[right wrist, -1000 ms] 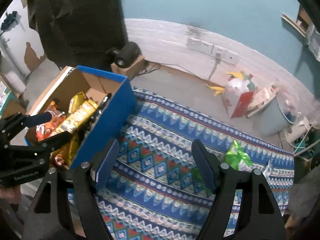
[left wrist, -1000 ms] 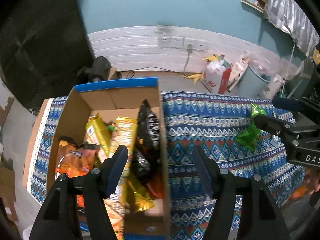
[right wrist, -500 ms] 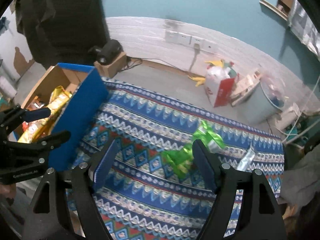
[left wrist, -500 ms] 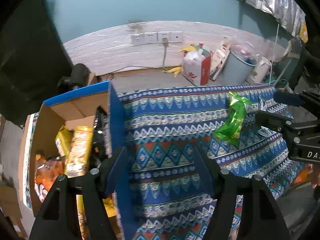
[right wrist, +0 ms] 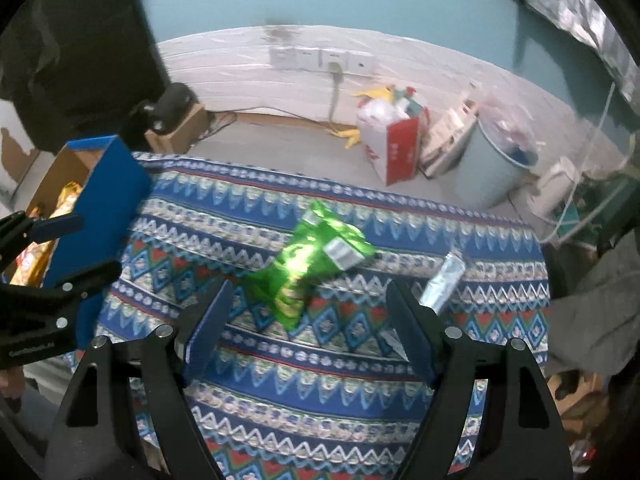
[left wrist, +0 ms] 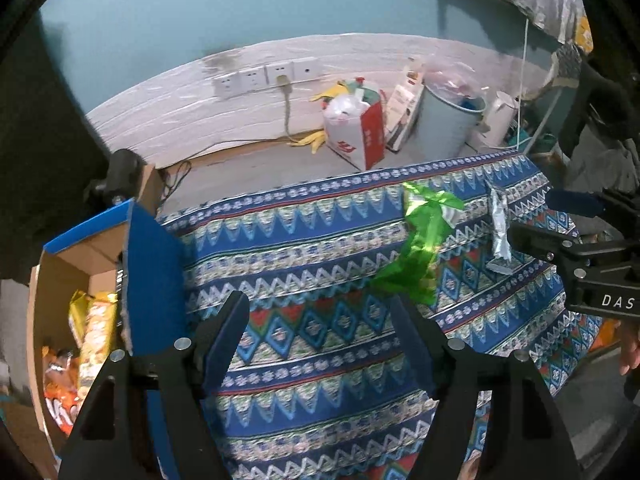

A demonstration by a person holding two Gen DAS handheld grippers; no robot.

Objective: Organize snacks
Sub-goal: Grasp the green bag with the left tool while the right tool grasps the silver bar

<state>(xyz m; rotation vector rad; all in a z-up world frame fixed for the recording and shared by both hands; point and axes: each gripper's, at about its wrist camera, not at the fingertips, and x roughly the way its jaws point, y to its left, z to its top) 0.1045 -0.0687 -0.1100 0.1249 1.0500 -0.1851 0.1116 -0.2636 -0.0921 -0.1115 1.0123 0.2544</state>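
Left wrist view: two loose snacks are seen on the patterned cloth point(left wrist: 320, 240), one green bag point(left wrist: 420, 252) and one silver packet point(left wrist: 498, 236), lying near each other but apart. One box point(left wrist: 152, 272) with a blue outer wall and a cardboard inside stands at the cloth's left end. At least three packs are counted in it: two yellow ones point(left wrist: 94, 336) standing side by side and an orange one point(left wrist: 60, 396) below them. The rest of its contents is cut off by the frame edge and the blue wall, so no full count can be given.

The left gripper point(left wrist: 320, 320) is held with its jaws wide apart over bare cloth, with nothing between them. The right gripper point(right wrist: 308, 308) is likewise spread open and empty; the lower end of the green bag point(right wrist: 308, 268) is seen between its fingertips from the right wrist camera, but whether it is touched cannot be told. The silver packet point(right wrist: 444, 284) lies just beside its right finger.

On the floor behind, one red-and-white bag point(left wrist: 356, 132) and one pale bin point(left wrist: 448, 124) are seen. Four wall sockets point(left wrist: 264, 78) are counted, one with a plug in it. The print on the snacks is too blurred to read.
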